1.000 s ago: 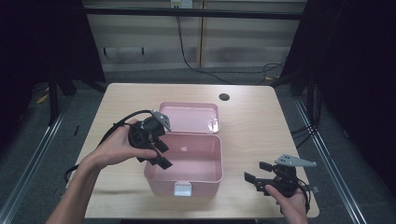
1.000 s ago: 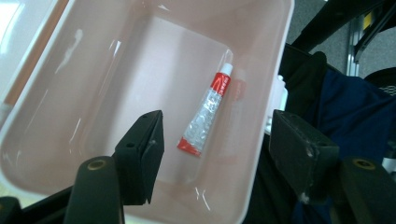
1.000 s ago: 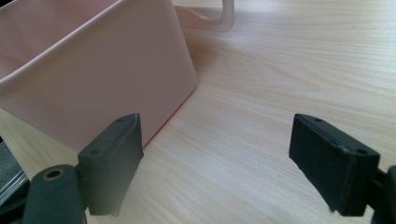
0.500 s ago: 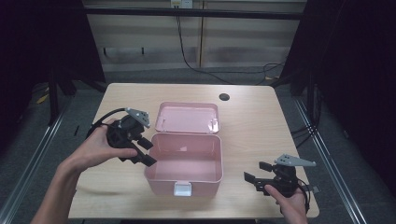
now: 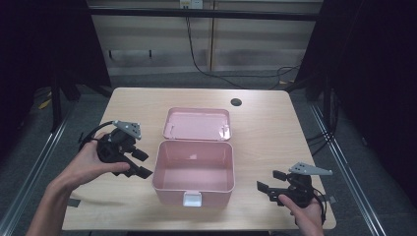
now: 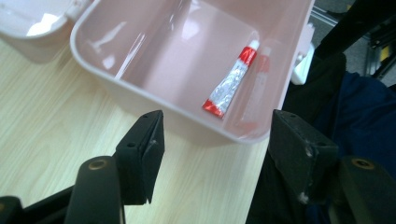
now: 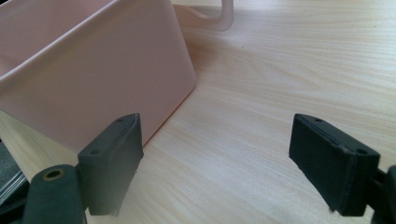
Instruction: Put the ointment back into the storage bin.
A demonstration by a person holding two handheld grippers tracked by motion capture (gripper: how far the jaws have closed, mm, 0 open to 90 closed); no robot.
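With the small red-and-silver tube (image 6: 232, 80) lying flat on the floor of the pink box (image 5: 193, 183), close along one side wall with its white cap toward the far corner, the step in hand is judged to be closing the box or clearing the tools from it. Nearest the person, the right tool (image 5: 273, 185) is held low over the worktop (image 5: 265, 123) just off the box's right front corner, jaws spread and empty; the right gripper view shows the box wall beside one jaw and bare wood between them. The left tool (image 5: 139, 164) hovers just beside the box's left wall, jaws likewise spread and gripping nothing, aimed down at the rim. Beyond the box body, the lid (image 5: 197, 124) lies folded fully back on the worktop, interior up.

To close well, approach the lid's far edge with one tool and swing it forward over the hinge. Use the other tool to steady the box wall, since so light a box is likely to slide. Keep jaws clear of the rim. Press the white latch (image 5: 192, 199) at the front last.
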